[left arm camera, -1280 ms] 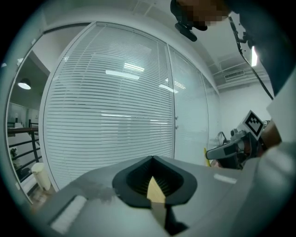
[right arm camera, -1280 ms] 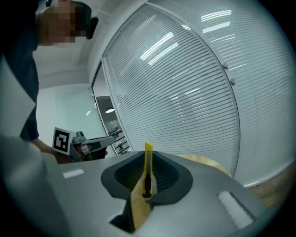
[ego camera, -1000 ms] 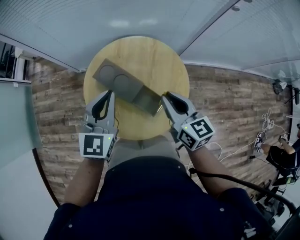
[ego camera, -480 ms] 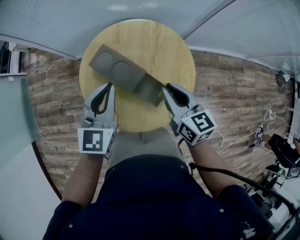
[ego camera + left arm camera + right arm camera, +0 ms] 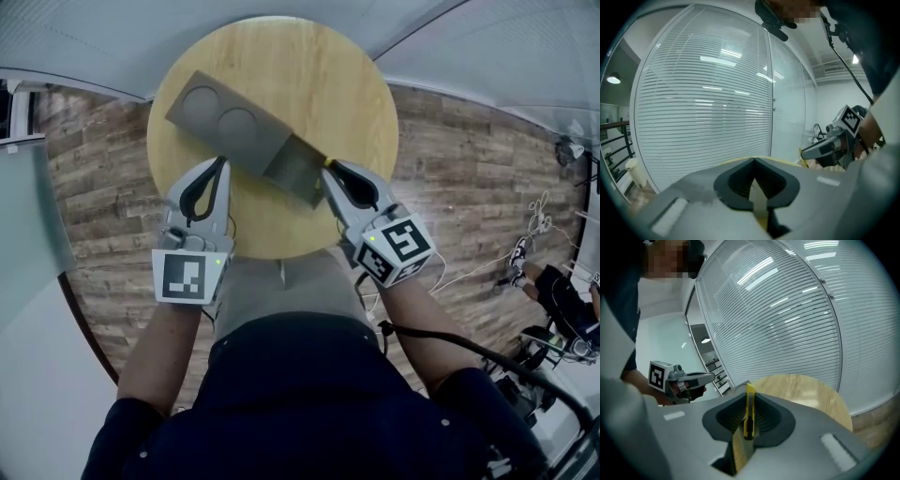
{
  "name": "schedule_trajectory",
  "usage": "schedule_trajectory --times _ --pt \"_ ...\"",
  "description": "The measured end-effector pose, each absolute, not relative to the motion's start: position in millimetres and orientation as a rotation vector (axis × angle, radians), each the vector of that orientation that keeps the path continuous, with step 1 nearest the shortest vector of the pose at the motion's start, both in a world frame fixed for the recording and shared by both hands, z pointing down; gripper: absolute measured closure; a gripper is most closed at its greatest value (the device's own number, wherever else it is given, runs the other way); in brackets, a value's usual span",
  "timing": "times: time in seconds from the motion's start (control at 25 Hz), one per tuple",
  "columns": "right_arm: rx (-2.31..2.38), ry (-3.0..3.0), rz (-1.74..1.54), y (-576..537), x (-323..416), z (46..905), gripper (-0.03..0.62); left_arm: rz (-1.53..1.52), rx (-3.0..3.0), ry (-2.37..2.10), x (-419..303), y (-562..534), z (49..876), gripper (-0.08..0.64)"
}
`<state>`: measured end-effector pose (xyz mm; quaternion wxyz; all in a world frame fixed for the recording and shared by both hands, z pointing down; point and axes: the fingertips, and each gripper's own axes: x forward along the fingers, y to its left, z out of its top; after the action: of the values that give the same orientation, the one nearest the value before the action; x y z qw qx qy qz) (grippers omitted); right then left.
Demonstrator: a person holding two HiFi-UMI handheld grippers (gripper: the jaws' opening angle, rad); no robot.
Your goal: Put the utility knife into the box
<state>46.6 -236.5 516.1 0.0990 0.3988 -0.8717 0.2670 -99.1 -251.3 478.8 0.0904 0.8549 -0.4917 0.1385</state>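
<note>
Grip on the utility knife (image 5: pixel 749 411) belonged to the right claw (image 5: pixel 750 392). Its two jaws were closed flat against the slim yellow body, which stood on edge between them, with its top end poking just past the claw tips. The left claw (image 5: pixel 754 159) had its jaws brought together with nothing between them. It hung above the near left part of the round wooden worktop (image 5: pixel 323 84), just beside the long side of the box (image 5: pixel 246 141).

The grey box lay diagonally, from the far left of the worktop toward its near right. It had two round recesses at the far end and a plain flat section at the near end. In the head view the right claw (image 5: pixel 330 174) sat right at that near end, so the knife was in the air at the box's edge and not yet inside it.

The knife looked light, stiff and narrow, with smooth plastic sides that could slip or pivot under a pinch. It was probably best held across the broad flanks near mid-length, as it was held then, well away from the blade end. I could not tell whether the blade was out. Lowering it flat into the near section seemed the likely next step, and opening the jaws only once it was close to the box floor would stop it tipping over.
</note>
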Motion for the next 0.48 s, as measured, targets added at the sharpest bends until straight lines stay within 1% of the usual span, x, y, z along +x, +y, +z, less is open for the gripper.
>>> schedule_trajectory --times 0.48 --pt "1.175 -2.537 0.809 -249.4 46.7 562.4 0.532 0.457 2.496 -1.431 -101.9 -257.2 527.1 0.557"
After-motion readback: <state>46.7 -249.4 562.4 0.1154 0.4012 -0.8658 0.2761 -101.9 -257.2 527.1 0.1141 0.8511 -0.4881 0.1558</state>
